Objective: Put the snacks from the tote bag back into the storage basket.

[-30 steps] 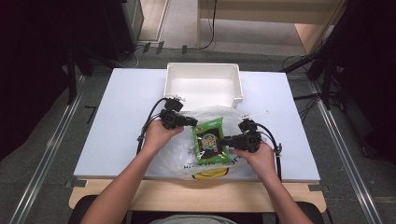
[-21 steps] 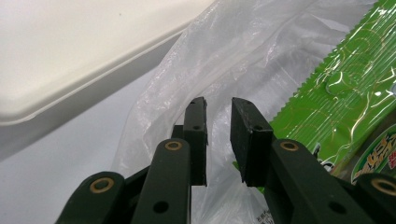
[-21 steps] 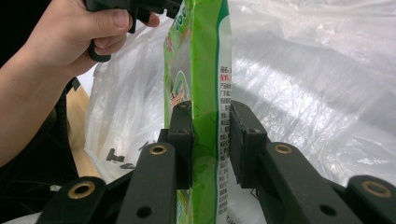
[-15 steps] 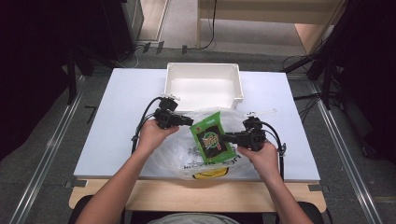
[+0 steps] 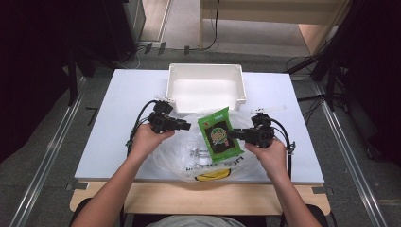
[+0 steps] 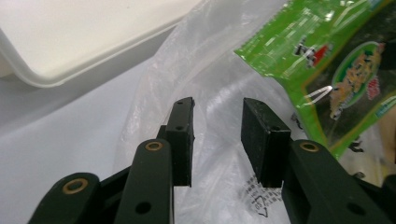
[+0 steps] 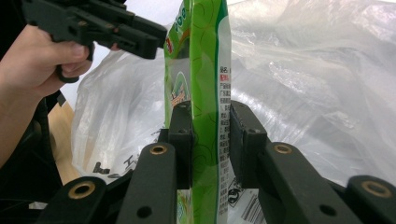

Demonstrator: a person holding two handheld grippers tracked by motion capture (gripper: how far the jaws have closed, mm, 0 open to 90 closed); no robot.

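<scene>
Now we hold the snack packet (image 5: 219, 134) above the plastic bag (image 5: 189, 153).
From above, our right gripper (image 5: 235, 135) clamps it; our left gripper (image 6: 217, 140), jaws just opened, holds nothing; the right view confirms the clamp.

Both forearms entering from bottom of high view, angling inward.

Left hand (image 5: 147, 138) wrapping left gripper (image 5: 185, 126), gripper lying level, pointing toward right gripper; jaws having just been opening, standing apart with nothing pinched between them.

Right hand (image 5: 268, 150) gripping right gripper (image 5: 232, 135), pointing toward left, jaws pressing on green packet (image 5: 218, 134).
</scene>
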